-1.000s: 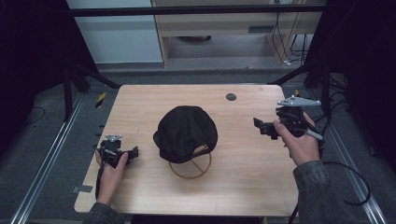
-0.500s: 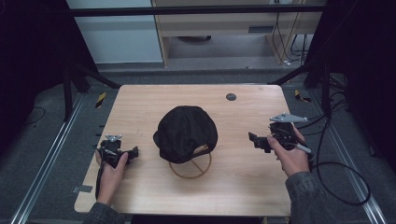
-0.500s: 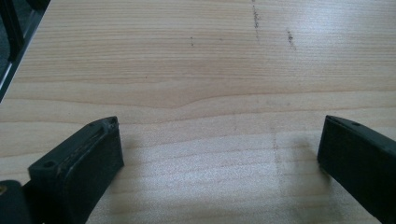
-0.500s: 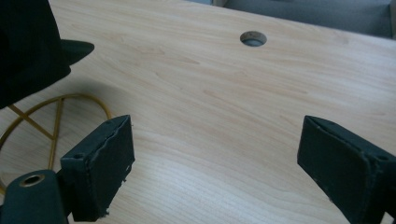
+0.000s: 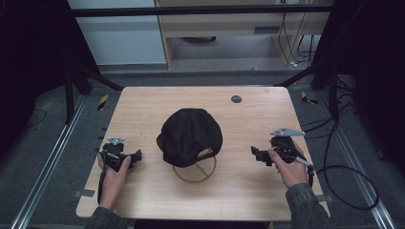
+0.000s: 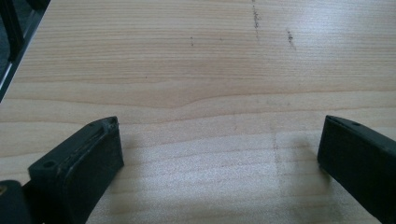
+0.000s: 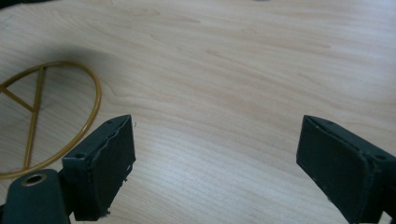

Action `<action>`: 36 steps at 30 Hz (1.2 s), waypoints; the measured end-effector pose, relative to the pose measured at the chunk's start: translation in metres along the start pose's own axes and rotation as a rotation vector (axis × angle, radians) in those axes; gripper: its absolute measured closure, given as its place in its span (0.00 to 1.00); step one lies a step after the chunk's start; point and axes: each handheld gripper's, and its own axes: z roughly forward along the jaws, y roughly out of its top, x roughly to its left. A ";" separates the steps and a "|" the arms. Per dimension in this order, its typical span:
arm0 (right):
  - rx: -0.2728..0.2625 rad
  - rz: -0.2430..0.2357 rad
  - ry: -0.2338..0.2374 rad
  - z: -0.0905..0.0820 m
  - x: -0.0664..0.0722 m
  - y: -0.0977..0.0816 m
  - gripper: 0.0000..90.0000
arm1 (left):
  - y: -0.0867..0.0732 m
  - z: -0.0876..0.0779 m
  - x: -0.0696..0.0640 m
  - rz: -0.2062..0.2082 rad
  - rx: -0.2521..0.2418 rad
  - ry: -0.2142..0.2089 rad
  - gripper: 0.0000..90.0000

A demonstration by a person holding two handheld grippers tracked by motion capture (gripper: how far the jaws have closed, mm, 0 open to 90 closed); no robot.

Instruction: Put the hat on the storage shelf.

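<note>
A black cap sat on a gold wire stand at the middle of the table. The left gripper lay left of the cap, the right gripper right of it; both had jaws spread wide, holding nothing.

The black cap hides most of the brass wire stand at the middle of the table. In the right gripper view the picture's left edge cuts off the stand's ring. The small dark disc near the far edge is too small to identify.
</note>
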 end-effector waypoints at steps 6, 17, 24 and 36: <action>0.021 0.003 0.012 0.010 0.002 -0.012 0.14 | 0.000 0.000 0.000 0.000 0.000 0.000 0.00; 0.046 0.032 0.030 0.027 0.007 -0.033 0.14 | 0.000 0.000 0.000 0.000 0.000 0.000 0.00; 0.042 0.069 0.050 0.038 0.011 -0.037 0.14 | 0.000 0.000 0.000 0.000 0.000 0.000 0.00; 0.034 0.082 0.032 0.065 0.022 -0.033 0.15 | 0.000 0.000 0.000 0.000 0.000 0.000 0.00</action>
